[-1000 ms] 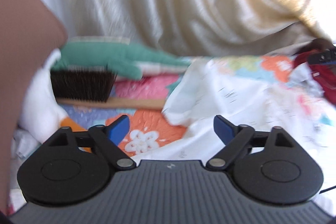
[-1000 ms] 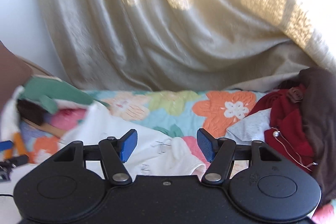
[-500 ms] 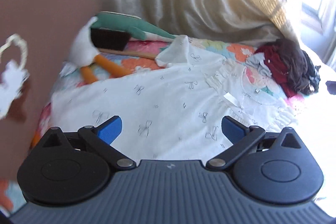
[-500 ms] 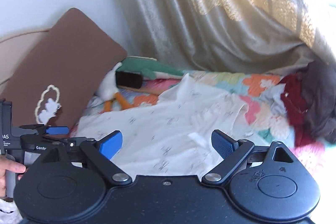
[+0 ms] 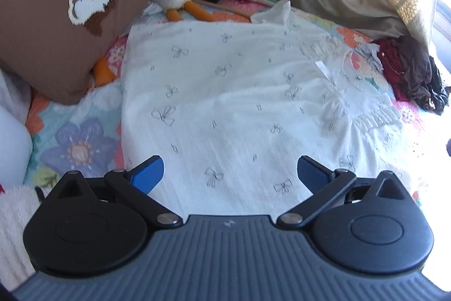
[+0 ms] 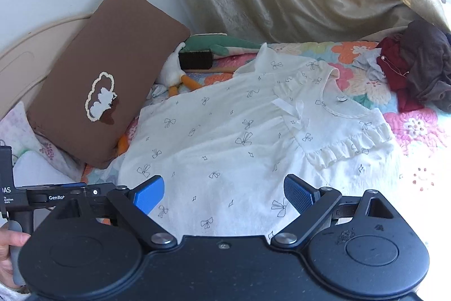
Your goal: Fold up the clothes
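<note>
Both my claws, left claw [image 5: 230, 171] and right claw [image 6: 224, 192], have just opened and pulled back empty; the white dress [image 6: 239, 137] now lies spread on the bed [image 6: 417, 129], ready for folding.

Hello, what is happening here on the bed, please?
A person holds a gripper in each hand over a white dress spread flat on the floral quilt. The left gripper and the right gripper are open and hold nothing. More clothes wait in a heap.
</note>
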The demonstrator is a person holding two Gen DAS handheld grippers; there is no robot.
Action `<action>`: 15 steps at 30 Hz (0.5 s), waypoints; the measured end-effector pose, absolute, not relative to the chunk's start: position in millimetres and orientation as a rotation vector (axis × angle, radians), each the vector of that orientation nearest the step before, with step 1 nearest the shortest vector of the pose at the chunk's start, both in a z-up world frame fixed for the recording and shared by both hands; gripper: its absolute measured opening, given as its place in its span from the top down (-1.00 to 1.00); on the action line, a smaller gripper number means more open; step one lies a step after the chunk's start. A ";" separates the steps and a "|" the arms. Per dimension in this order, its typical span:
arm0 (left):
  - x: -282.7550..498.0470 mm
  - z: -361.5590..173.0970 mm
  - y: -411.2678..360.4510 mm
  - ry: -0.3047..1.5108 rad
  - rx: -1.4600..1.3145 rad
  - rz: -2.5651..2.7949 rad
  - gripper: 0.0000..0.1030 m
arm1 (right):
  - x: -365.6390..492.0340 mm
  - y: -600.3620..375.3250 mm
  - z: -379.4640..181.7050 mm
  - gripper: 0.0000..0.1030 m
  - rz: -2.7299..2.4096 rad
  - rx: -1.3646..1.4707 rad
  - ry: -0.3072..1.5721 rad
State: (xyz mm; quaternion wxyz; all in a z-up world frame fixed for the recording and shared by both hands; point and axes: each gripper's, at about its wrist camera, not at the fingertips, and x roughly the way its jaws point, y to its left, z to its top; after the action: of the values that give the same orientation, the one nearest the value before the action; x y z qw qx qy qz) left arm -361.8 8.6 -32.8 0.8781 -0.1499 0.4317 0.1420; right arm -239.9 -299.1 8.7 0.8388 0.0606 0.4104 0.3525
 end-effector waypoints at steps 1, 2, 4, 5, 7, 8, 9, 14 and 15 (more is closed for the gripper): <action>-365.5 -35.5 4.7 0.916 -0.322 0.292 -1.00 | -245.2 -300.9 7.3 -0.83 0.751 0.123 0.874; -368.7 -38.1 -0.1 0.930 -0.325 0.290 -1.00 | -250.0 -302.5 6.4 -0.83 0.758 0.116 0.879; -372.6 -41.5 -7.7 0.949 -0.318 0.286 -1.00 | -259.2 -305.7 5.0 -0.83 0.768 0.094 0.894; -374.7 -42.6 -11.9 0.957 -0.313 0.283 -1.00 | -263.8 -307.3 4.7 -0.83 0.771 0.081 0.900; -378.5 -43.7 -17.9 0.972 -0.310 0.275 -1.00 | -271.1 -311.4 6.6 -0.83 0.771 0.057 0.902; -380.5 -44.0 -20.3 0.978 -0.310 0.271 -1.00 | -274.6 -313.5 7.9 -0.83 0.771 0.045 0.902; -382.4 -44.2 -22.8 0.983 -0.311 0.267 -1.00 | -278.3 -315.6 9.5 -0.83 0.770 0.033 0.900; -389.3 -46.8 -31.3 1.018 -0.319 0.238 -1.00 | -293.4 -325.1 13.4 -0.83 0.766 0.001 0.893; -390.1 -47.8 -32.8 1.031 -0.320 0.230 -1.00 | -295.3 -325.3 13.2 -0.83 0.765 -0.001 0.894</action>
State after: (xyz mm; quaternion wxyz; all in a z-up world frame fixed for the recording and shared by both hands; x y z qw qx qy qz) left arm -390.1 -32.8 -47.8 0.8516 -0.1522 0.4897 0.1091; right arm -295.3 -325.3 13.2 0.8319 -0.0003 0.4214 0.3610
